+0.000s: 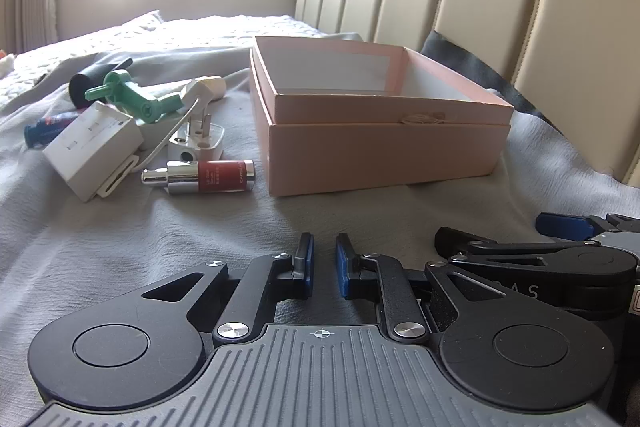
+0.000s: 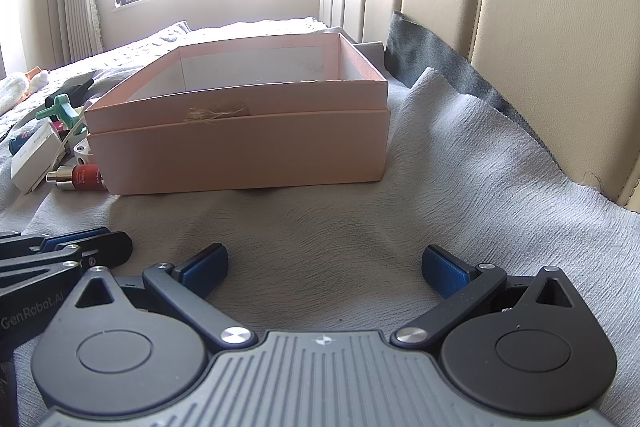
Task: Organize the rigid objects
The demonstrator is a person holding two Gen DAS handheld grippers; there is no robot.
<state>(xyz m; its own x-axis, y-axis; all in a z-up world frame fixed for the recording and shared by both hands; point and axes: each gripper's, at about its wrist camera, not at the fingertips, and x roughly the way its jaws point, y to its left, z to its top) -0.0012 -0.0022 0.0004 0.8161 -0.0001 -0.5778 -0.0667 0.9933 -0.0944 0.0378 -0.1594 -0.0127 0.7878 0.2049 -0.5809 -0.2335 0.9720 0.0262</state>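
Nothing is packed yet: your pink box (image 1: 384, 147) at twelve o'clock looks empty, and the bottle (image 1: 200, 175), plug (image 1: 196, 143) and other clutter lie at ten o'clock. Your left gripper (image 1: 324, 265) is pinched narrow on nothing; your right gripper (image 2: 324, 267) gapes wide.

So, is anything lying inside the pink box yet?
No, the pink box shows only bare white inner walls and floor.

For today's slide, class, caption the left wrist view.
Closed left tongs face an open pink box and scattered items on grey bedding.
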